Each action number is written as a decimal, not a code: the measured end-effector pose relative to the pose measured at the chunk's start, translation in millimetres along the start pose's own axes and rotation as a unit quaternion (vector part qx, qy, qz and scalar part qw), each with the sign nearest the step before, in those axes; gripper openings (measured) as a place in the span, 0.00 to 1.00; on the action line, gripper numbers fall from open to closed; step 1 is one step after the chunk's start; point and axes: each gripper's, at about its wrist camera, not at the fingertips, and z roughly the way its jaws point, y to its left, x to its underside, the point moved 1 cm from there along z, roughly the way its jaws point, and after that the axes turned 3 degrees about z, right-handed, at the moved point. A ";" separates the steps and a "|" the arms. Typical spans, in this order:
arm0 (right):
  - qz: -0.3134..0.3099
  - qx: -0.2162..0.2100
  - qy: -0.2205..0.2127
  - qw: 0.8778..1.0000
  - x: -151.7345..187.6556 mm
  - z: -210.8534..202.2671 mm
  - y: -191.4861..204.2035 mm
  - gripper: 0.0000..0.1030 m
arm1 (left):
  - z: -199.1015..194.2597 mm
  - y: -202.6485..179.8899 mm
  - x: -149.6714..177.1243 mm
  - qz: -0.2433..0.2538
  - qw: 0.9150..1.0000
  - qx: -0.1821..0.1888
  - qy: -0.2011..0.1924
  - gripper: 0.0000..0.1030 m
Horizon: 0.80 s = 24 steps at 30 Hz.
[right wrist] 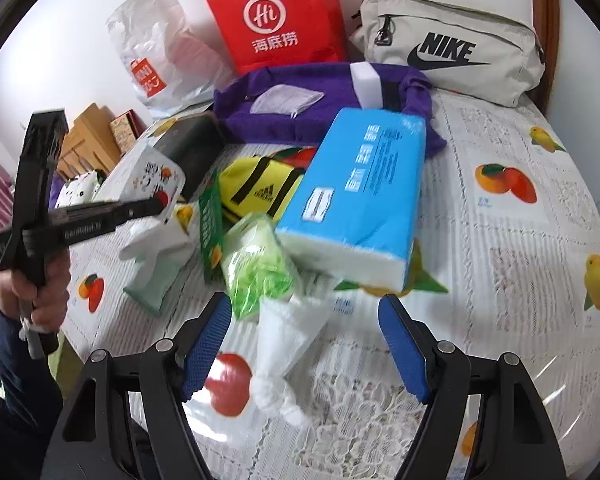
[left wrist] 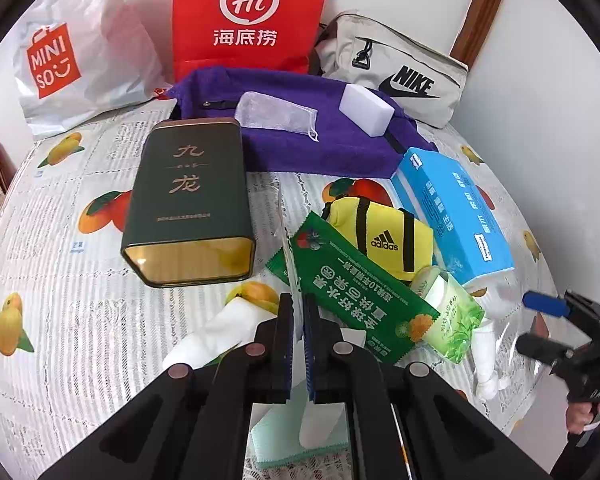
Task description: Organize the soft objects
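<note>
Pinching a thin clear-and-white wrapper at lower centre, the left gripper should lift slowly to avoid tearing. Wide apart and empty, the right gripper frames the knotted white bag.

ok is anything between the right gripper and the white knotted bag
Nothing visible: the open right gripper faces the white knotted bag directly. The green wipes pack and blue tissue pack only crowd its far end.
</note>
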 end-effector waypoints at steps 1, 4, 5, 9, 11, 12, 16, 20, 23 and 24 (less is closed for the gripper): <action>-0.001 -0.001 0.002 1.000 2.6 1.1 0.8 0.73 | -1.4 0.8 0.9 -0.002 1.000 0.000 -0.001 0.05; -0.007 -0.003 0.015 1.000 12.9 9.2 5.2 0.73 | -5.6 1.5 5.1 -0.003 1.000 0.001 -0.005 0.05; -0.009 -0.001 0.019 1.000 16.4 12.4 7.1 0.72 | -6.6 1.6 6.5 -0.003 1.000 0.000 -0.006 0.05; -0.023 0.013 0.035 0.999 32.8 28.5 14.6 0.65 | -11.9 6.5 16.9 -0.009 1.000 -0.006 -0.009 0.05; -0.036 0.023 0.042 0.998 40.3 37.5 19.2 0.56 | -13.1 12.0 22.7 -0.018 1.000 -0.007 -0.007 0.05; -0.046 0.035 0.040 0.998 43.6 40.9 21.7 0.52 | -13.8 15.1 25.7 -0.023 1.000 -0.008 -0.007 0.05; -0.076 0.069 0.016 0.995 49.6 41.5 28.3 0.23 | -16.1 29.0 36.6 -0.044 0.999 -0.010 -0.006 0.05; -0.052 0.053 0.017 0.997 48.2 36.4 19.6 0.21 | -20.5 35.1 43.2 -0.052 0.999 -0.010 -0.010 0.05; -0.042 0.055 0.013 0.998 45.5 30.8 12.8 0.21 | -25.9 38.3 45.1 -0.058 0.998 -0.008 -0.016 0.05; -0.039 0.052 0.009 0.998 44.7 28.1 10.9 0.21 | -27.4 39.1 45.7 -0.058 0.998 -0.009 -0.017 0.05</action>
